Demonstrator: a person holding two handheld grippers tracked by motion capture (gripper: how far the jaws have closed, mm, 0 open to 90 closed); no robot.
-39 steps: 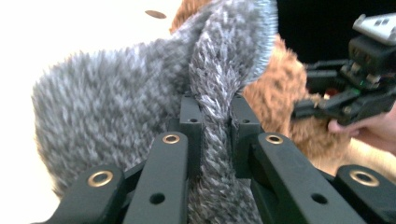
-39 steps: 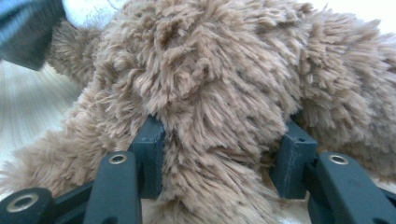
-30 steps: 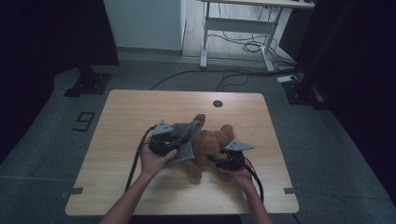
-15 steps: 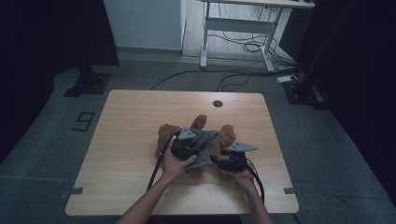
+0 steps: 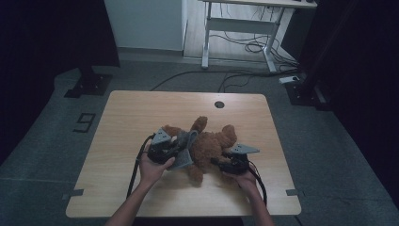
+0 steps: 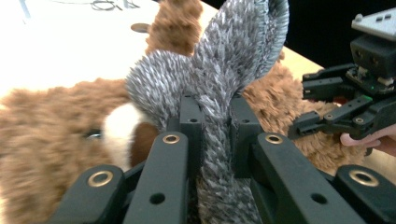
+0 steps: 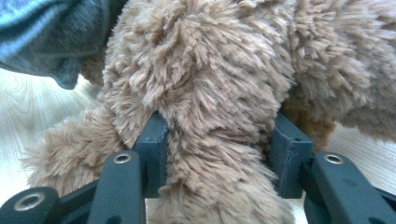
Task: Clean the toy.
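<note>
1. Brown plush teddy bear (image 5: 212, 147) lies on the wooden bench (image 5: 141, 113), just right of centre and toward the near edge, one limb pointing toward the far side.
2. Grey fuzzy fabric piece (image 6: 219, 88) sits against the bear's head end; in the high view it shows at the bear's left side (image 5: 186, 148).
3. Left tongs (image 6: 214, 135): jaws close together, clamped on a fold of the grey fabric, which rises between and above them. In the high view these tongs (image 5: 175, 149) sit at the bear's left, held by the left hand (image 5: 151, 170).
4. Right tongs (image 7: 219, 149): jaws stand on either side of a thick brown plush limb and have just been closing; both inner faces lie against the fur, so I read this as gripping the bear. In the high view they (image 5: 225, 162) meet the bear's right side, with the right hand (image 5: 244, 178) behind them.
5. From the left gripper view, the right tongs (image 6: 310, 109) appear farther off, against the bear's brown fur.
6. White and dark brown patch (image 6: 126, 137) on the bear's face shows just left of the left jaw.
7. Bench has a small round hole (image 5: 219, 104) near its far edge, well apart from the bear.
</note>
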